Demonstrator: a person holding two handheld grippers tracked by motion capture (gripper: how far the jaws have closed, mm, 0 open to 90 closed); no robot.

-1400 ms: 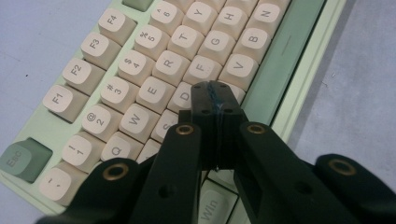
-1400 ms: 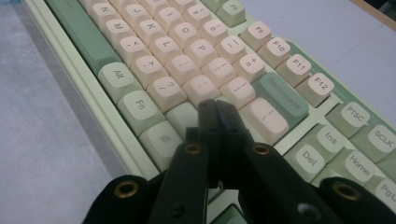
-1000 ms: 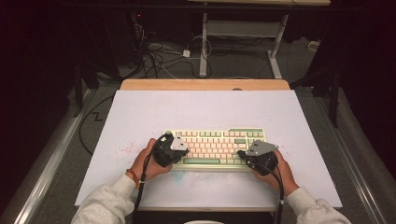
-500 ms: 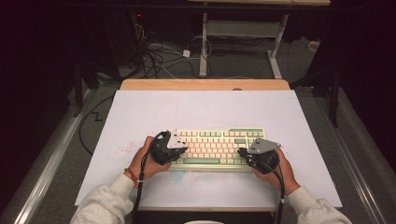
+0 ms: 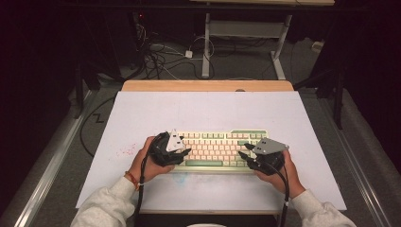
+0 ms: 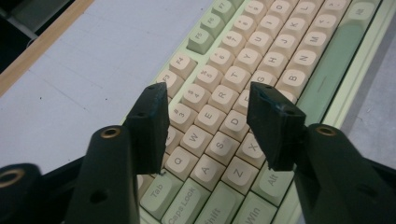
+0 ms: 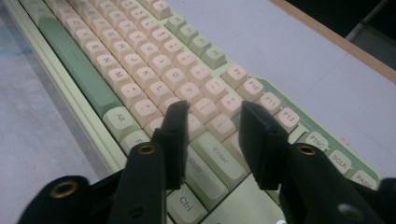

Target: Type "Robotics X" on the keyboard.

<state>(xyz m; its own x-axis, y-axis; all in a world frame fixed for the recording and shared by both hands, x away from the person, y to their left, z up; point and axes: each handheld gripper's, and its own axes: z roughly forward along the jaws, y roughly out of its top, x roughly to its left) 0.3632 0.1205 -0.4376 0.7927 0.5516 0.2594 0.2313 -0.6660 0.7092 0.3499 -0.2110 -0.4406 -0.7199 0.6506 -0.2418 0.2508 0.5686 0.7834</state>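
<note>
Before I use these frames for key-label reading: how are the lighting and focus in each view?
High view: the white table mat is evenly lit, the room behind is dark, and the keyboard legends are too small to read. Left gripper view: keys near the left gripper read clearly; the far rows soften. Right gripper view: dimmer, legends by the right gripper soft but legible.

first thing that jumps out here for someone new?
The cream-and-green keyboard near the front edge of the white table mat. The left gripper sits over its left end and the right gripper over its right end, their jaws having just been opening, with nothing gripped between them. Beyond the table, a tangle of cables lies on the dark floor.
</note>
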